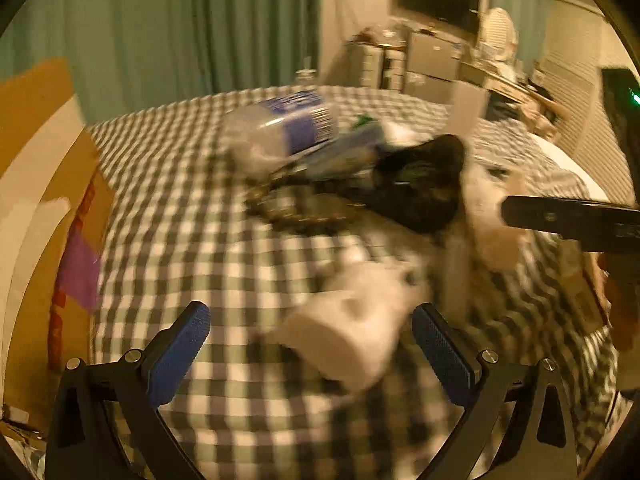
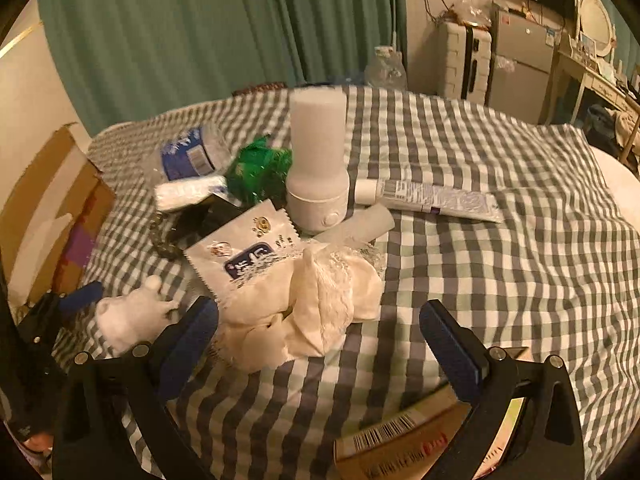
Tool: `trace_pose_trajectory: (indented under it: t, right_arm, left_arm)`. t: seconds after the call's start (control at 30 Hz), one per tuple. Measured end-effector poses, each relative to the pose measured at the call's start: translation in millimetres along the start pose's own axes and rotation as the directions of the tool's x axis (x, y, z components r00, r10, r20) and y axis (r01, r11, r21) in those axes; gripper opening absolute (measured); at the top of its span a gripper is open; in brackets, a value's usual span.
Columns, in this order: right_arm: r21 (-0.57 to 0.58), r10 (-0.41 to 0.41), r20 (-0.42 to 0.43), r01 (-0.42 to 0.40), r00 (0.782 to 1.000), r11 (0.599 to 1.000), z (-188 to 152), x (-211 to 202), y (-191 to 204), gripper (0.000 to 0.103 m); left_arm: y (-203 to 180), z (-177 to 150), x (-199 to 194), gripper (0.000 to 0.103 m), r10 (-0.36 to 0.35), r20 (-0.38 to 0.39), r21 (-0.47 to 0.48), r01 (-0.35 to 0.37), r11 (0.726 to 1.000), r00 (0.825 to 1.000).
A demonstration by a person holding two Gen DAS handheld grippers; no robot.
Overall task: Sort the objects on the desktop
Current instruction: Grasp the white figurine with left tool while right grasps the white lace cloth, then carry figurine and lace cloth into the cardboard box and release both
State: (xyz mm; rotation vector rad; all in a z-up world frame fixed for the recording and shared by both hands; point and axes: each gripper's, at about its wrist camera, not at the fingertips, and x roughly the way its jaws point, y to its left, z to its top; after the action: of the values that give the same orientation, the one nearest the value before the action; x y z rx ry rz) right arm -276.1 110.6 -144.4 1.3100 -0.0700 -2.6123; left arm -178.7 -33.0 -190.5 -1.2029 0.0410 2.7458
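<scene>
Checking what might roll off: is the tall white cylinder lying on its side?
No, in the right wrist view the tall white cylinder stands upright on the checked cloth, next to the toothpaste tube.

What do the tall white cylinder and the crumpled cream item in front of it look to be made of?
Tall white cylinder: probably matte plastic, with a smooth, even surface and a moulded round button at its base. Crumpled cream item: soft fabric, folded and limp, with a lacy edge.

Tablecloth (image 2: 460, 272) grey-white check; humidifier (image 2: 318, 152) white; wrapper (image 2: 260, 168) green; bottle label (image 2: 186, 158) blue; curtain (image 2: 192, 24) teal; cloth (image 2: 320, 304) cream.
</scene>
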Motion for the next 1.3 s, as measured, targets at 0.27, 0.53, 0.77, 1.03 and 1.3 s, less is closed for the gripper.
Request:
trace_pose_trajectory:
  t: [0.27,0.53,0.77,1.03,1.3]
  right_arm:
    - [0.044,0.043,-0.038,-0.041,0.998,0.998,3,15,-2,0.066]
    - [0.030,0.057,-0.071,-0.055,0.996,0.998,-6,8,1,0.039]
    - [0.030,0.047,-0.043,-0.045,0.998,0.999,-11,-22,-2,0.022]
    - [-0.038,0.002,0.029,-0.001,1.000,0.999,-17,-90,2,0.020]
    - [-0.083,-0.045,0.142,0.057,0.989,0.995,-13,-166,21,0.020]
  left_arm:
    - [0,-3,12,0.095,-0.039,-0.022,0.009,0.039,0.999,0.999]
    - [-4,5,12,0.049,-0.057,-0.019,0.003,0.057,0.998,0.998]
    - [1,15,-17,0.049,-0.033,0.029,-0.039,0.034,0.999,0.999]
    - [-11,45,-65,0.049,-0.027,0.112,-0.059,0.033,0.998,0.993]
    - [-23,82,-137,0.049,-0.036,0.162,-0.022,0.040,0.999,0.986]
